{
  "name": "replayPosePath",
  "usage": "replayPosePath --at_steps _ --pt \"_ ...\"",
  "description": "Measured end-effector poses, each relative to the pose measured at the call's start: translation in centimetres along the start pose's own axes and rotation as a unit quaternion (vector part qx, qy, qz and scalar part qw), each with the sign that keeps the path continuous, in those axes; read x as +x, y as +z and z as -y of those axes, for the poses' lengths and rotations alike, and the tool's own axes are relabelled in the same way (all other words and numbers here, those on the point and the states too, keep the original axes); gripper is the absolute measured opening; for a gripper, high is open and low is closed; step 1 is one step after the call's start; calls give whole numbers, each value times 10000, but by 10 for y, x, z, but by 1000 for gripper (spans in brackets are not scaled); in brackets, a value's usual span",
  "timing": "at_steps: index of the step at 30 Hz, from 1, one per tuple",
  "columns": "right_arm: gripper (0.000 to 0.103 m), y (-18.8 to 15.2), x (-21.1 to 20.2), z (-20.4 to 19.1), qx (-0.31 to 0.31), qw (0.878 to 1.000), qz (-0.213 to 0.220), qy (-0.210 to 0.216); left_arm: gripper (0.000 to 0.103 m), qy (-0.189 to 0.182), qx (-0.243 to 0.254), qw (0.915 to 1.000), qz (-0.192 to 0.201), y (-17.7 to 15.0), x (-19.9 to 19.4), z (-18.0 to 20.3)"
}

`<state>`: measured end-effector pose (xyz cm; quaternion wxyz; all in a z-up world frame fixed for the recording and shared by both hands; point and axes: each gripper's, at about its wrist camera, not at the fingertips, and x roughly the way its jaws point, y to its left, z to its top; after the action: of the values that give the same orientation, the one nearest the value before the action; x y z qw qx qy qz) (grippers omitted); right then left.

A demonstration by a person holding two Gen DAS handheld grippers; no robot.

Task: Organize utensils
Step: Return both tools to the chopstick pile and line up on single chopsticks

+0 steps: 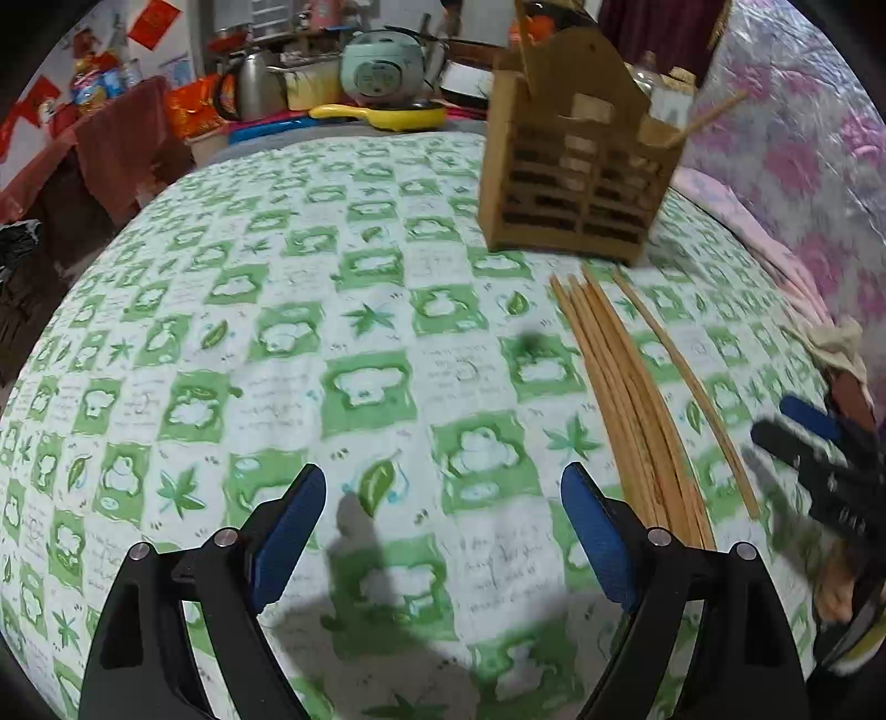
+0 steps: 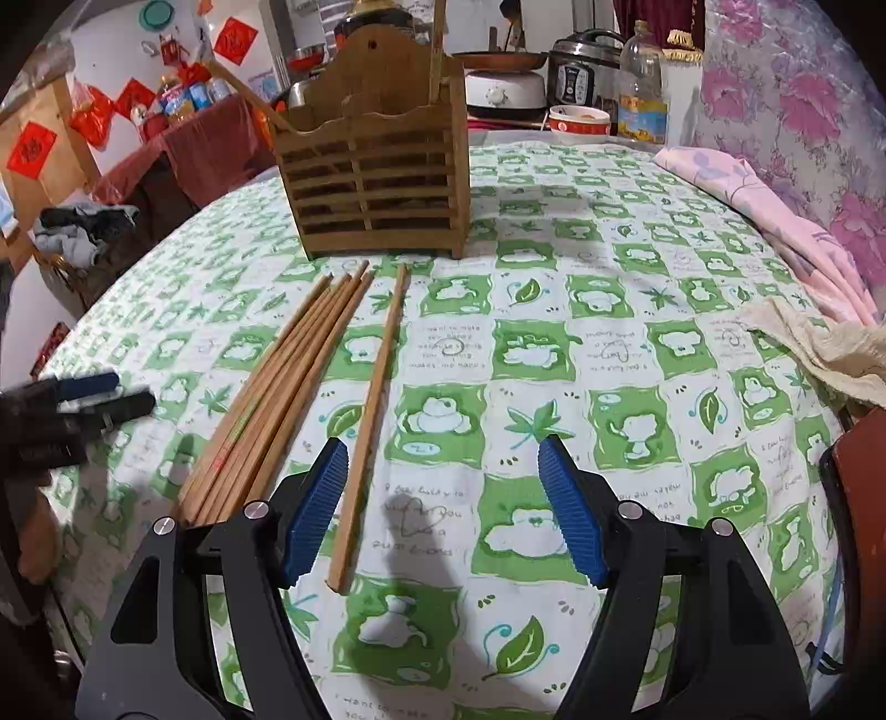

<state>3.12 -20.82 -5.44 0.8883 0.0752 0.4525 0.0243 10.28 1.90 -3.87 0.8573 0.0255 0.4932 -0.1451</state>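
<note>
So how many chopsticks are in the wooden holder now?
2 visible: one chopstick leans out at the wooden holder's left end, another chopstick stands near its right end. More may be hidden inside.

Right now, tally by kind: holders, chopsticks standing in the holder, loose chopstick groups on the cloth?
Wooden chopstick holder: 1
Chopsticks standing in it: 2
Chopstick groups lying on the tablecloth: 2 (bundle, separate set)
Total: 5
</note>
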Motion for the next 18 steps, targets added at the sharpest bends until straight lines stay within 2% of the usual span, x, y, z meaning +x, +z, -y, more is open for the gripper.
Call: replayPosePath --at_steps 2,6,11,18 --pt "70 0 3 -1 -11 10000 -46 2 85 -8 -7 10000 96 0 -4 1" --pt "70 0 5 -4 -85 9999 -109 -14 85 -22 111 9999 36 -1 -1 6" --pt "70 -3 1 -9 -235 9997 -66 39 85 -100 523 9986 6 -7 0 21" --pt "70 -7 0 -15 -372 9992 -107 117 85 -710 1109 9911 -186 -17 0 43"
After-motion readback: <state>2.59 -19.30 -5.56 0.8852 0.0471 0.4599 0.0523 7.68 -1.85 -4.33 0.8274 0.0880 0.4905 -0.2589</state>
